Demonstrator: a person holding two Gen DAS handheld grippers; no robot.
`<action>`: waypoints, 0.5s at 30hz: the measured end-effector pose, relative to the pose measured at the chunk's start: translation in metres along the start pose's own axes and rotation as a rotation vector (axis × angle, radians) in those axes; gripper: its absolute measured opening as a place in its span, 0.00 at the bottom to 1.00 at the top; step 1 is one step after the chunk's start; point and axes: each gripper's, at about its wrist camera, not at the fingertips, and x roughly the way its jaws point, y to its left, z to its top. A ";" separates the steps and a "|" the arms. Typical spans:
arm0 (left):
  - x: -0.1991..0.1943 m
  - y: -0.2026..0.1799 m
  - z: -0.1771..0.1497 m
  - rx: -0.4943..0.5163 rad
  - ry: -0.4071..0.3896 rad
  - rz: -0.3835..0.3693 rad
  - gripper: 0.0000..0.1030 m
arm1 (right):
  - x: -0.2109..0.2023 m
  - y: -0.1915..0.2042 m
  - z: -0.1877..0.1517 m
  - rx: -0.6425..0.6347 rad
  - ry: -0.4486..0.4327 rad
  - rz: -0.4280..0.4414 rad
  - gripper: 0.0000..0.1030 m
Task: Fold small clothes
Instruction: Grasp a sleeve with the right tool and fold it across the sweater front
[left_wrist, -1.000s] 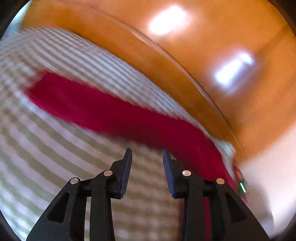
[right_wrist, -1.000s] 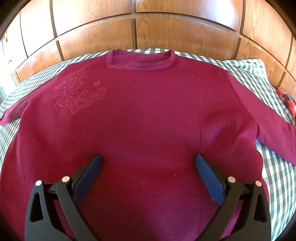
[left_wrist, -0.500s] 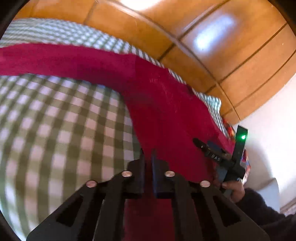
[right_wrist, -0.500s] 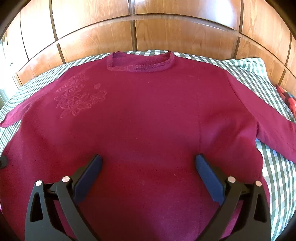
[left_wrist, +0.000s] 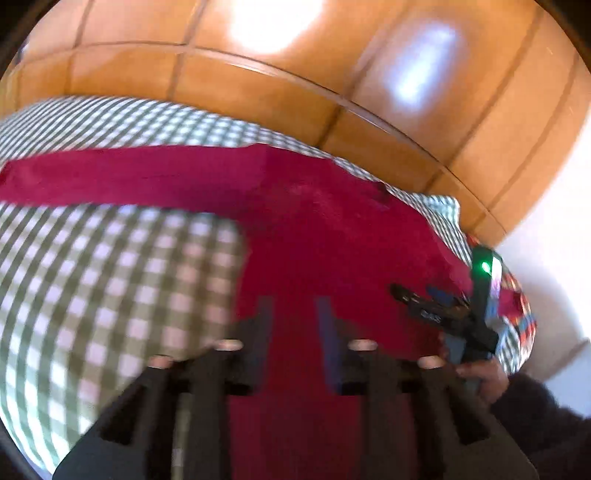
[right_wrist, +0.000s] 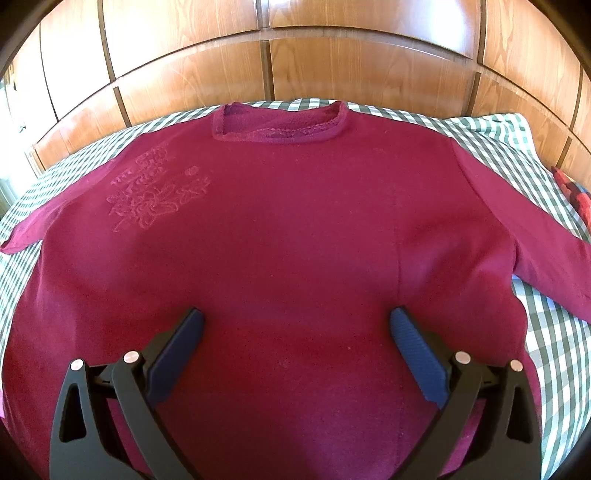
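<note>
A dark red sweater (right_wrist: 295, 240) lies flat, front up, on a green-checked sheet (right_wrist: 546, 332), collar toward the wooden headboard, with an embroidered flower (right_wrist: 155, 199) on its chest. Both sleeves spread outward. My right gripper (right_wrist: 295, 328) is wide open and empty, just above the lower body of the sweater. In the blurred left wrist view the sweater (left_wrist: 332, 240) shows from its left side, one sleeve (left_wrist: 129, 177) stretching away. My left gripper (left_wrist: 293, 317) hovers at the sweater's side edge, jaws a little apart with nothing between them. The right gripper (left_wrist: 436, 306) shows there, on the sweater's far side.
A wooden panelled headboard (right_wrist: 332, 66) curves behind the bed. A red plaid cloth (right_wrist: 572, 192) lies at the right edge of the sheet and also shows in the left wrist view (left_wrist: 517, 302). Checked sheet (left_wrist: 110, 277) lies bare left of the sweater.
My left gripper swung over the sleeve to the sweater's side edge, shut there half a second ago, and now stands slightly open. My right gripper stayed still and open.
</note>
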 end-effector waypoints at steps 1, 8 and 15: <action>0.007 -0.009 -0.002 0.031 0.005 0.005 0.45 | -0.001 0.000 0.000 0.006 -0.002 0.006 0.98; 0.063 -0.027 -0.025 0.144 0.136 0.096 0.45 | -0.030 -0.033 0.003 0.150 0.007 0.130 0.98; 0.078 -0.027 -0.032 0.158 0.134 0.069 0.65 | -0.097 -0.194 -0.037 0.622 -0.129 0.155 0.70</action>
